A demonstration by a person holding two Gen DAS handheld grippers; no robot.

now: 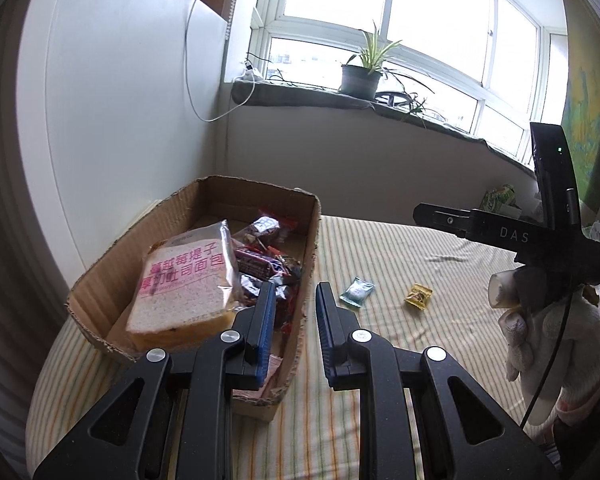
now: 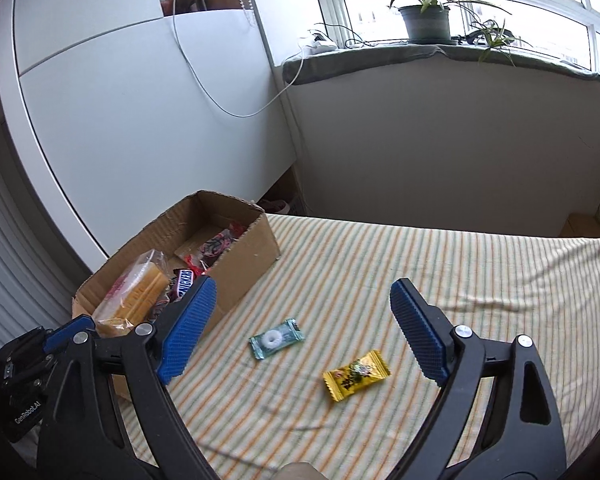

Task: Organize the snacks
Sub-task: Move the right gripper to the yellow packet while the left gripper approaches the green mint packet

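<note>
Right gripper [image 2: 302,316] has its jaws spread wide with nothing between them, hovering over the striped bedsheet [image 2: 440,264] with the two loose sweets ahead: teal mint candy [image 2: 276,338] nearer the box, yellow candy [image 2: 356,374] nearer the right finger. Left gripper [image 1: 295,308] reads as closed and empty, though its pads show a narrow gap; it straddles the near wall of the cardboard box [image 1: 256,190]. Box already holds the bread pack [image 1: 188,280] and chocolate bars [image 1: 260,266]. Likely step: picking the next loose candy. Next move calls for dropping lower and centring on one thin, flat wrapper. Room: window sill with potted plant [image 2: 426,16], white cabinet [image 2: 140,112] behind.
</note>
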